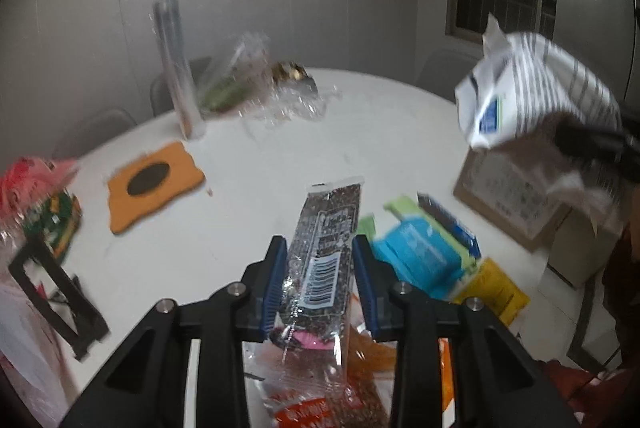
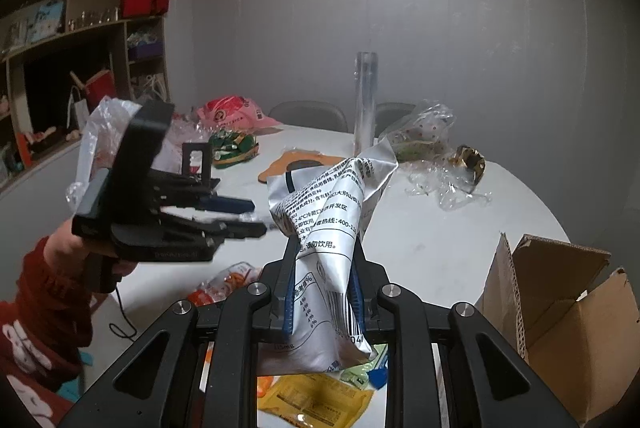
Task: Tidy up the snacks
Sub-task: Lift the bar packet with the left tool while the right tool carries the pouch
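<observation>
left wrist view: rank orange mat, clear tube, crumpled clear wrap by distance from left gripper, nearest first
From the left gripper, shut on the dark seed bar:
1. orange mat, ahead-left on the table.
2. clear tube, upright behind the mat, left of centre.
3. crumpled clear wrap, at the far edge, roughly centre; nearly level with the tube's base, so a close call.

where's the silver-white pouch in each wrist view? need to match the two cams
Left wrist: silver-white pouch at far right, upper half, held in the air by the right gripper above the cardboard box.
Right wrist: pouch dead centre, clamped between the right gripper's blue pads.
Shared landmark: tall clear tube standing on the white table, beside the orange mat.
</observation>
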Tool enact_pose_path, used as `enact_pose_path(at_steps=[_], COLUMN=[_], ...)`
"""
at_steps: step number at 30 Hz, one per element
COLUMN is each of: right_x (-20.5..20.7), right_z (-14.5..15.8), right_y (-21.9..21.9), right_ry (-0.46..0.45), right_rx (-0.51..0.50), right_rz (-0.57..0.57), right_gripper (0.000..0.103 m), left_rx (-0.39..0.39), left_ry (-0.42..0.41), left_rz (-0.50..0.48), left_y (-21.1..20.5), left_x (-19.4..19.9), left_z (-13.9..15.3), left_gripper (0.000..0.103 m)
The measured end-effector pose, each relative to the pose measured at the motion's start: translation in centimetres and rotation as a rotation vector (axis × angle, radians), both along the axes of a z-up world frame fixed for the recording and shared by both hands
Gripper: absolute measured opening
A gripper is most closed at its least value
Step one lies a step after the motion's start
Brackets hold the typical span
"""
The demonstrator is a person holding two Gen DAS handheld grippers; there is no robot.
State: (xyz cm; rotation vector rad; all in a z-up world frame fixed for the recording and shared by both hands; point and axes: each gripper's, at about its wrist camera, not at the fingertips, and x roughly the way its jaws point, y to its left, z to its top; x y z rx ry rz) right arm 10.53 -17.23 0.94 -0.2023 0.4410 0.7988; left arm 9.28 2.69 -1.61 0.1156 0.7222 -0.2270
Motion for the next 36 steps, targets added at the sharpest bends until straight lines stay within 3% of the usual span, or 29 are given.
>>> enact_pose_path(at_steps=[11,14,18,20,24,26,31,36], right_x=[-0.1,-0.2,-0.1,-0.1,0.1,0.2,0.2,0.1], right_z=[-1.7,-2.2,-2.3,-2.4,-2.4,-2.4,-2.6,-3.1], right_y=[0.7,1.1,1.3,1.3,1.4,1.4,1.5,1.6], right_ry=[0.043,0.047,0.050,0.052,0.058,0.058,0.064,0.068], right_rx=[-0.038,-0.047,-0.050,-0.050,-0.049,-0.052,-0.053,-0.052], right_rz=[0.042,0.048,0.053,0.054,0.057,0.058,0.060,0.063], right_gripper=[0.016,0.016,0.016,0.016,0.016,0.016,0.016,0.016], left_rx=[-0.022,-0.014,0.002,-0.004,-0.035,-0.017,0.031,0.062], left_ry=[0.156,0.156,0.171,0.181,0.187,0.180,0.173,0.145], left_rz=[-0.018,-0.023,-0.015,-0.017,-0.023,-0.018,-0.019,0.000], left_y=[0.3,0.3,0.4,0.5,0.8,0.6,0.1,0.2], left_x=[-0.9,-0.8,-0.3,-0.1,0.1,0.1,0.1,0.1], left_z=[-7.3,-7.6,-8.1,-8.3,-8.1,-7.9,-7.7,-7.2], left_gripper=[0.033,0.037,0.051,0.051,0.038,0.038,0.040,0.050])
